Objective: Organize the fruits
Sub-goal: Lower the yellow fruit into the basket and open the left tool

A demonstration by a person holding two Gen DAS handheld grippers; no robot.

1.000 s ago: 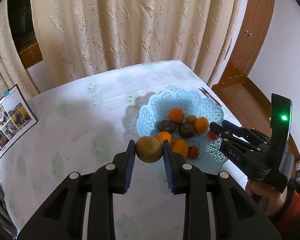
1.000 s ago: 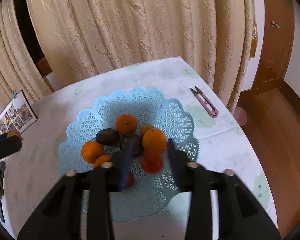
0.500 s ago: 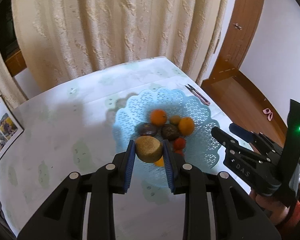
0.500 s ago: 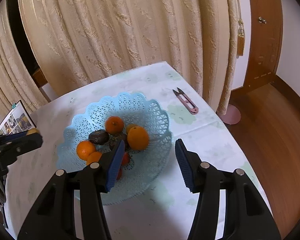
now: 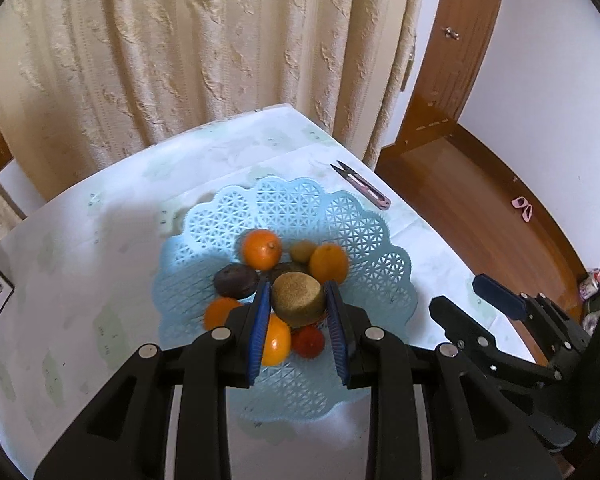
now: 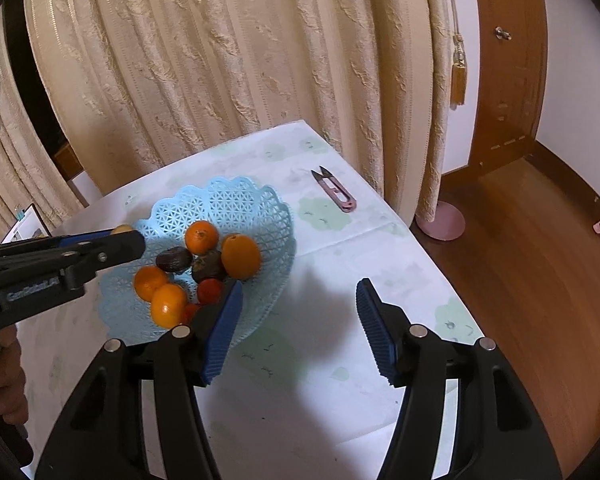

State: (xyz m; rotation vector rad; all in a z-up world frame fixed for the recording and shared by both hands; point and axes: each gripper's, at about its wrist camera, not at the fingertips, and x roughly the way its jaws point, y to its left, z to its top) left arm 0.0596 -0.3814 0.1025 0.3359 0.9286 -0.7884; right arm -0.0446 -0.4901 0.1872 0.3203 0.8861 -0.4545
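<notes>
My left gripper [image 5: 298, 316] pinches a kiwi [image 5: 298, 299] at frame centre, above the nearly full basket [image 5: 300, 204]. Releasing it remains; my right gripper [image 6: 299, 322] hangs spread, empty.

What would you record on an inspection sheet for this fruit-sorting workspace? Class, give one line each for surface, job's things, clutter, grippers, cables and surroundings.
Surface: table under a pale cloth printed with green patches.
Job's things: blue lattice basket holding oranges, dark fruits, a small green one and small red ones; a brown kiwi is held above it.
Clutter: pink thread snips right of the basket; photo frame at the table's left edge.
Grippers: left gripper shut on the kiwi; right gripper open, empty, over bare cloth beside the basket.
Cables: nothing seen.
Surroundings: cream curtain behind, wooden door and wooden floor to the right.
</notes>
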